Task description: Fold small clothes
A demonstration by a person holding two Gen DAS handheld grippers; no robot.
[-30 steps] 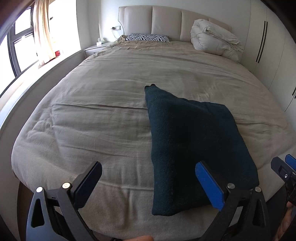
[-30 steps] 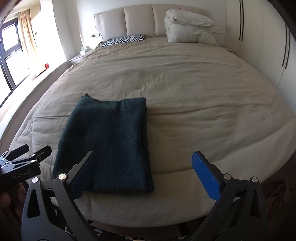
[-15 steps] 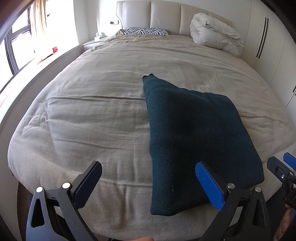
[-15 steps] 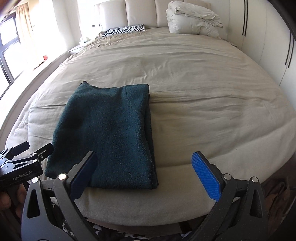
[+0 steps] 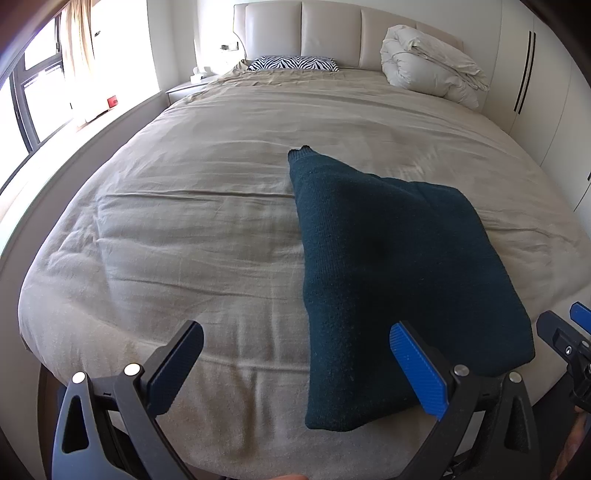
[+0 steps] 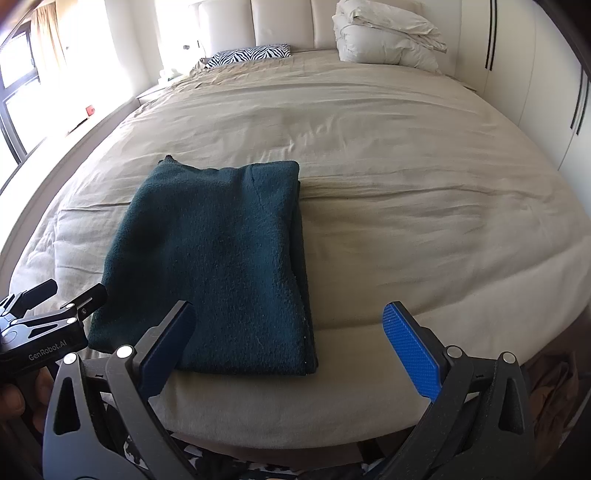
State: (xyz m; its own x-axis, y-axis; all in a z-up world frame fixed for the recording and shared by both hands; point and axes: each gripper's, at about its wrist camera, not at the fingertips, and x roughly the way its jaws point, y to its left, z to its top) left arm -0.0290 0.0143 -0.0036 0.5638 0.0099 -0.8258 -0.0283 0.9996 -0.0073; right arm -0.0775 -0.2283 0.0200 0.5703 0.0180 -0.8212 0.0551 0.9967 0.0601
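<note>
A dark teal knitted sweater (image 6: pixel 218 266) lies folded into a rough rectangle on the near part of a wide bed (image 6: pixel 388 155), flat on the beige bedspread. In the right wrist view its near edge runs close to the bed's near edge and a doubled layer of fabric shows along its right side; a small corner of knit pokes out at the far left. In the left wrist view the same sweater (image 5: pixel 391 280) sits to the right of centre, with that small corner pointing toward the head of the bed.

The left gripper (image 5: pixel 295 365) hangs over the near edge of the bed with its jaws spread wide and nothing between them; its right finger (image 5: pixel 417 369) overlaps the sweater's near left corner in the picture, though whether it touches the cloth I cannot tell. The right gripper (image 6: pixel 288 339) is likewise wide apart and holds nothing, its left finger (image 6: pixel 166 343) in front of the sweater's near edge and its right finger out over bare bedspread. Each gripper also shows at the edge of the other's view, near the sweater's near corners.

At the far end stand a padded cream headboard (image 5: pixel 332 33), a zebra-striped pillow (image 5: pixel 293 63) and a bundled white duvet (image 5: pixel 428 66). A window (image 5: pixel 33 96) with a pale curtain is on the left, white wardrobe doors (image 6: pixel 535 74) on the right.
</note>
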